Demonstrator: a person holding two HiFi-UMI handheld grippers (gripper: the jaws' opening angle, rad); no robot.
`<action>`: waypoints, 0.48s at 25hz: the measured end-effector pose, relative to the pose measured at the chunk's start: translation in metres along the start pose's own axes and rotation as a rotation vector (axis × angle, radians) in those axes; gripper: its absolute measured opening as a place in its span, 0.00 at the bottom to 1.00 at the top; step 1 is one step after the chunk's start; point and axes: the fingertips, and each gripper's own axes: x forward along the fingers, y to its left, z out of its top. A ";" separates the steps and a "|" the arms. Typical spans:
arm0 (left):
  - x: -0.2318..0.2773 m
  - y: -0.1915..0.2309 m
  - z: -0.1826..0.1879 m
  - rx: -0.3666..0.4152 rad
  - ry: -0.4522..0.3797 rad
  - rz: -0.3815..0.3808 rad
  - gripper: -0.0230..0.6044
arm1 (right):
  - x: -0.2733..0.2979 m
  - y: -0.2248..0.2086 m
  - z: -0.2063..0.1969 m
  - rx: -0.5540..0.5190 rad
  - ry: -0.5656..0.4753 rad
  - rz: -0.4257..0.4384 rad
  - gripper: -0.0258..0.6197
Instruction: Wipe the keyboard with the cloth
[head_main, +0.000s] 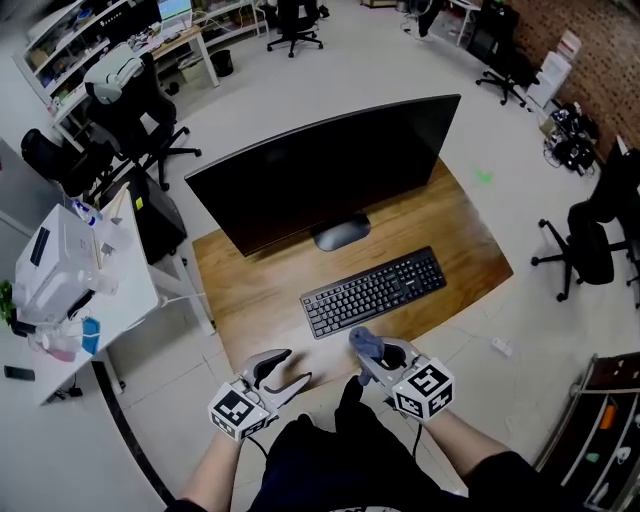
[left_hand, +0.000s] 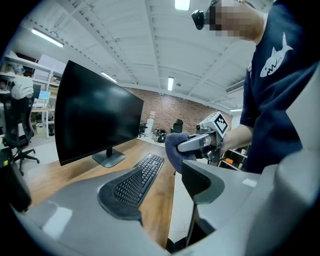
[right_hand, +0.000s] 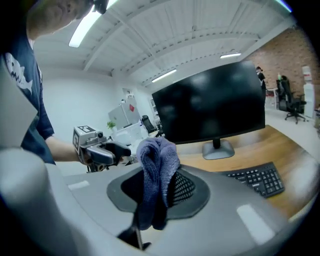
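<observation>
Closest to us, both grippers hang over the near edge of the wooden surface (head_main: 250, 290). Our right gripper (head_main: 371, 354) is clamped on the cloth (head_main: 362, 339), a blue-grey bunch that stands up between its jaws and droops past them. Our left gripper (head_main: 288, 369) has its jaws spread wide with nothing between them. Farther off lies the black keyboard (head_main: 375, 291), set at a slant in front of the stand of the monitor (head_main: 320, 175). The cloth sits just on the near side of the keyboard and, as far as we can see, does not touch it. We judge the cloth to be in hand and the wiping not yet begun, so every key is left to cover.
</observation>
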 end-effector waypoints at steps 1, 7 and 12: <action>-0.003 -0.005 -0.001 0.006 0.000 -0.012 0.42 | -0.008 0.006 0.003 0.015 -0.027 -0.009 0.18; -0.048 -0.038 -0.021 0.064 -0.030 -0.100 0.42 | -0.047 0.070 0.014 0.060 -0.169 -0.094 0.18; -0.119 -0.086 -0.034 0.125 -0.062 -0.180 0.42 | -0.087 0.152 0.010 0.118 -0.284 -0.166 0.18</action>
